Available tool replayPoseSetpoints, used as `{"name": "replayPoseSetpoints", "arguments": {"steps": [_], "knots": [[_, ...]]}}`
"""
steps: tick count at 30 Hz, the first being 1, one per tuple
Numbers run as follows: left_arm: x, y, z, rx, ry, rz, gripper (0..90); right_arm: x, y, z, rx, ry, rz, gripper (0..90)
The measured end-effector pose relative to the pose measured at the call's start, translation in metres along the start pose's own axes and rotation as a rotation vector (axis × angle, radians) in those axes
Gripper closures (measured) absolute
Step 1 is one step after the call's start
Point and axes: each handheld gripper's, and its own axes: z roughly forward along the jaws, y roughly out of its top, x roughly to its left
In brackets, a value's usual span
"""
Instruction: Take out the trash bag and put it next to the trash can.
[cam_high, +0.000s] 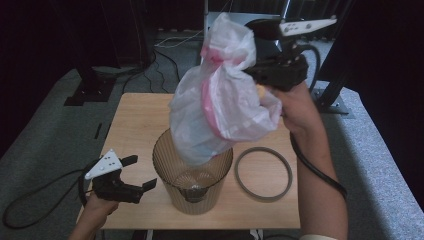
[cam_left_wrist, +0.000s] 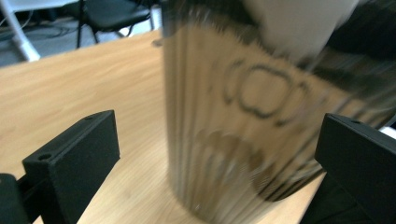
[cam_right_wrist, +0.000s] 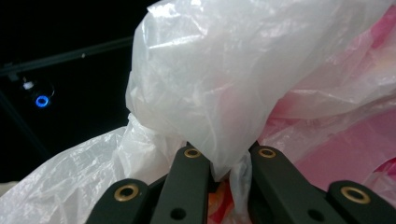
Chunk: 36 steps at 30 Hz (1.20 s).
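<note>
Black claw jaws rise at the bottom of the right gripper view, pressed together on a bunched fold of the thin white-and-pink translucent plastic bag (cam_right_wrist: 219, 93). In the high view that right claw (cam_high: 254, 75) holds the bag (cam_high: 220, 105) up high, its lower end hanging into the mouth of the ribbed, smoky-brown transparent plastic bin (cam_high: 192, 175), which stands upright on the light wooden surface (cam_high: 135, 120). A grey-brown plastic ring (cam_high: 263, 173) lies flat just beside the bin, on its right.

The left claw (cam_high: 141, 173) sits low beside the bin's left wall with its jaws spread wide and nothing pinched; in the left gripper view the bin (cam_left_wrist: 261, 116) stands blurred between them, untouched.

The step in hand looks like drawing the bag clear of the bin. To do it well, the left claw should close gently on the bin's wall or rim to keep it from tipping or rising with the bag, while the right hand lifts straight up, keeping its pinch firm on the gathered plastic so the thin film neither slips nor tears.
</note>
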Motion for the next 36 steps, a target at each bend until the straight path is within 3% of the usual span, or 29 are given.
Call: {"name": "replayPoseSetpoints", "arguments": {"steps": [7, 10, 14, 20, 28, 36], "knots": [[0.017, -0.038, 0.020, 0.062, 0.050, -0.073, 0.0, 0.006, 0.020, -0.050, -0.063, -0.068, -0.015, 88.7], [0.021, -0.048, 0.027, 0.091, 0.072, -0.081, 0.0, 0.007, 0.021, -0.064, -0.078, -0.092, -0.014, 88.7], [0.026, -0.066, 0.040, 0.146, 0.111, -0.085, 0.0, 0.000, 0.015, -0.090, -0.094, -0.149, 0.014, 88.7], [0.028, -0.083, 0.047, 0.173, 0.114, -0.125, 0.0, -0.018, -0.001, -0.116, -0.113, -0.212, 0.079, 88.7], [0.035, -0.097, 0.054, 0.195, 0.116, -0.162, 0.0, -0.025, -0.014, -0.154, -0.189, -0.240, 0.104, 88.7], [0.044, -0.110, 0.059, 0.217, 0.134, -0.193, 0.0, -0.036, -0.031, -0.175, -0.267, -0.230, 0.141, 88.7]]}}
